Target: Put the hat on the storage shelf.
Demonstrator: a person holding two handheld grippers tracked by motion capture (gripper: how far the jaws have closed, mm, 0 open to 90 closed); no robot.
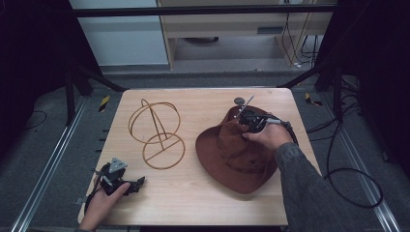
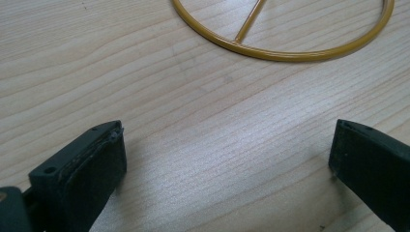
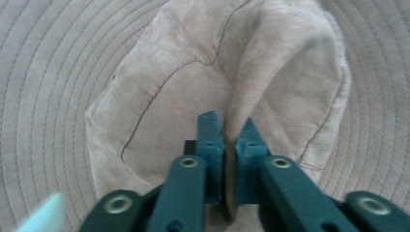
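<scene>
A brown wide-brimmed hat (image 1: 239, 152) lies on the right half of the wooden table (image 1: 193, 203). My right gripper (image 1: 247, 120) sits at the hat's far side, shut on a fold of the crown (image 3: 270, 67), which bunches up between the jaws. A gold wire hat stand (image 1: 155, 133) with a round base (image 2: 290, 46) stands at the table's centre left. My left gripper (image 1: 133, 184) rests open on the table near the front left corner, a short way in front of the stand's base, with bare wood between its jaws.
A small dark round object (image 1: 239, 101) lies near the far edge behind the hat. Black cables (image 1: 348, 169) trail off the right side of the table. A dark frame and cabinets stand beyond the far edge.
</scene>
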